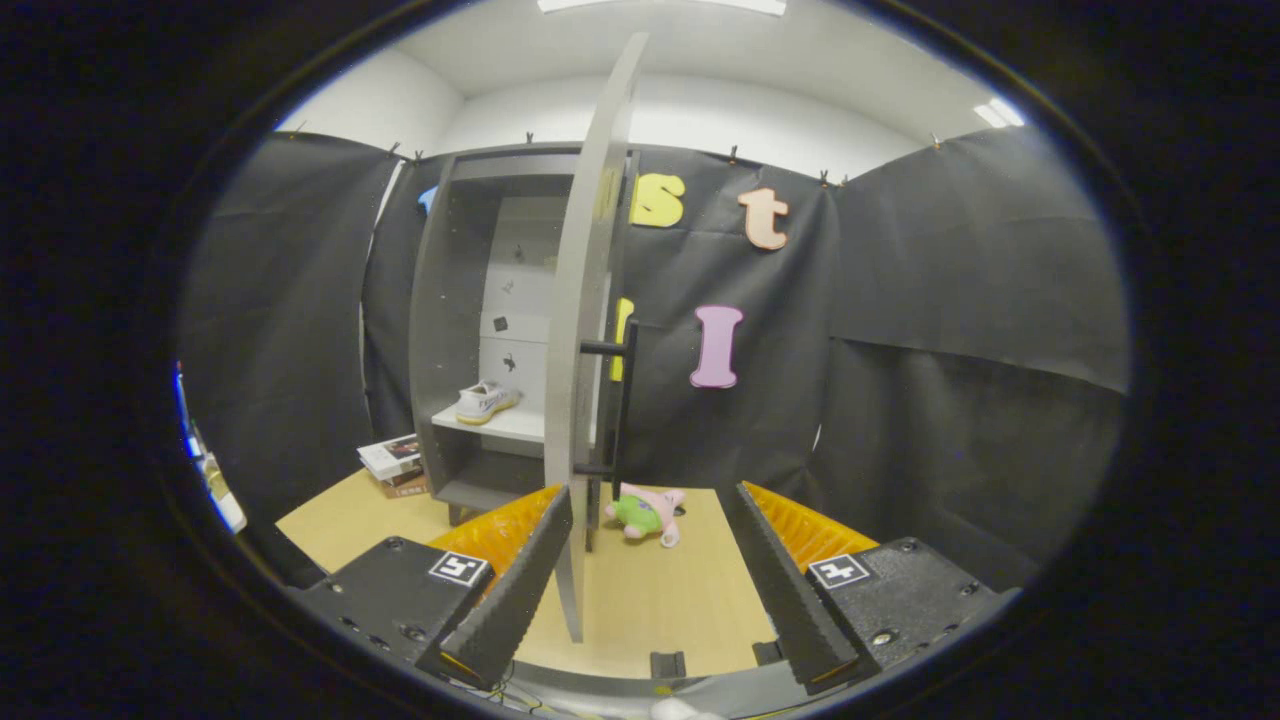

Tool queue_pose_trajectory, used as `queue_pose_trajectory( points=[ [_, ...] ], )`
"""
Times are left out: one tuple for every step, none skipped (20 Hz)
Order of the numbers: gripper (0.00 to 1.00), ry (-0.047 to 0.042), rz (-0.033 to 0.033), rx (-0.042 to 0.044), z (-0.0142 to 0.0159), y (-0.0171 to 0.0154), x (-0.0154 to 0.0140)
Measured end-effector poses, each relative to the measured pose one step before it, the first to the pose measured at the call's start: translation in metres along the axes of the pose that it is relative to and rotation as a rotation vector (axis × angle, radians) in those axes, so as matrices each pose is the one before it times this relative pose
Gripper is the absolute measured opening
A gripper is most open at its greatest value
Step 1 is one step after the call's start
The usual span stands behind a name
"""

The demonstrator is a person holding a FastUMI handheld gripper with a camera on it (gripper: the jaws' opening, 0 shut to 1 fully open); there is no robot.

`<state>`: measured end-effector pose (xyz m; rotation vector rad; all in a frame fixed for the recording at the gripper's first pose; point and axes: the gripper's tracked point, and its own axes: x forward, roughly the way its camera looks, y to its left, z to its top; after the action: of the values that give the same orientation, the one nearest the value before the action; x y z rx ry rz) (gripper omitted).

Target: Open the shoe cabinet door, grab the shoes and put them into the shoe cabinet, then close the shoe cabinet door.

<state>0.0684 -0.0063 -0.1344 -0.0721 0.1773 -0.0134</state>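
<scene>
The cabinet (470, 330) stood at the back with its door (585, 330) swung wide open, edge-on to the camera. One shoe (487, 401) sat on the shelf (505, 425) inside the cabinet, so it looked as if the putting-in part was done. The job left was likely to shut the door.

The gripper (648, 560) was spread wide and held nothing. The door's bottom edge came down between the fingers, close by the left one. I think the gripper was placed there so it could push the door or catch its handle (622, 395). The dark bar handle sat on the side of the door away from the cabinet, higher than the fingers.

Some books (393, 462) lay in a pile on the floor (640, 600) just beside the cabinet, on its far side from the door. A soft toy (648, 512) in pink and green lay on the floor near the foot of the door, on the handle side. It did not look to be in the door's way, since the door had to swing back toward the cabinet. The books were clear of the door too.
</scene>
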Motion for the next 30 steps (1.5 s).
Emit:
queue_pose_trajectory(
  points=[
    [1.0,0.00525,-0.00103,-0.00573,-0.00772,0.00242,-0.00448],
    [1.0,0.00693,0.0002,-0.00488,-0.00767,0.00502,-0.00813],
    [1.0,0.00966,0.0006,-0.00049,-0.00937,0.00665,-0.00543],
    [1.0,0.00735,0.00965,0.00367,-0.0108,0.00894,-0.00651],
    [1.0,0.0138,0.01116,0.00605,-0.01418,0.01087,-0.0033],
    [1.0,0.0143,0.01721,0.00725,-0.01565,0.01406,-0.00052],
    [1.0,0.01484,0.01783,0.0074,-0.01409,0.01407,0.00163],
    [1.0,0.0188,0.01983,0.00705,-0.01733,0.01545,0.00306],
    [1.0,0.01529,0.01957,0.00793,-0.01383,0.01569,0.00609],
    [1.0,0.01705,0.02239,0.00604,-0.01447,0.01354,0.0055],
    [1.0,0.02038,0.02062,0.00181,-0.01326,0.01394,0.00638],
    [1.0,0.01166,0.0212,-0.00558,-0.01327,0.01492,0.00983],
    [1.0,0.01364,0.01331,-0.01465,-0.01105,0.0117,0.00926],
    [1.0,0.00723,0.01077,-0.01356,-0.01194,0.00998,0.01077],
    [1.0,0.00494,0.01113,-0.0054,-0.00822,0.00926,0.01088],
    [1.0,0.01103,0.0103,0.00019,-0.01134,0.01037,0.01205],
    [1.0,0.0108,0.01068,0.00216,-0.01141,0.01061,0.01291],
    [1.0,0.0124,0.00832,0.00239,-0.01046,0.01309,0.01739],
    [1.0,0.01482,0.00681,0.00357,-0.0087,0.00942,0.01522],
    [1.0,0.01176,0.00467,0.00821,-0.00847,0.0084,0.01602],
    [1.0,0.01845,0.00387,0.00995,-0.00813,0.00722,0.01513],
    [1.0,0.01437,0.00278,0.01275,-0.00665,0.00716,0.01636],
    [1.0,0.01059,-0.0002,0.01353,-0.00401,0.00461,0.0168],
    [1.0,0.01608,-0.00033,0.01115,-0.00445,0.004,0.01661],
    [1.0,0.01333,-0.00289,0.00955,-0.00331,0.00214,0.01393],
    [1.0,0.0051,-0.00739,0.00696,-0.0023,-0.00043,0.01035],
    [1.0,0.00327,-0.01149,0.00302,-0.00082,-0.00155,0.01221],
    [1.0,0.01046,-0.00651,0.00461,-0.00214,0.00081,0.01451],
    [1.0,0.01399,0.00103,0.01024,-0.00282,0.00171,0.01243],
    [1.0,0.01487,-0.00645,0.01026,-0.00236,0.00056,0.01417]
  ],
)
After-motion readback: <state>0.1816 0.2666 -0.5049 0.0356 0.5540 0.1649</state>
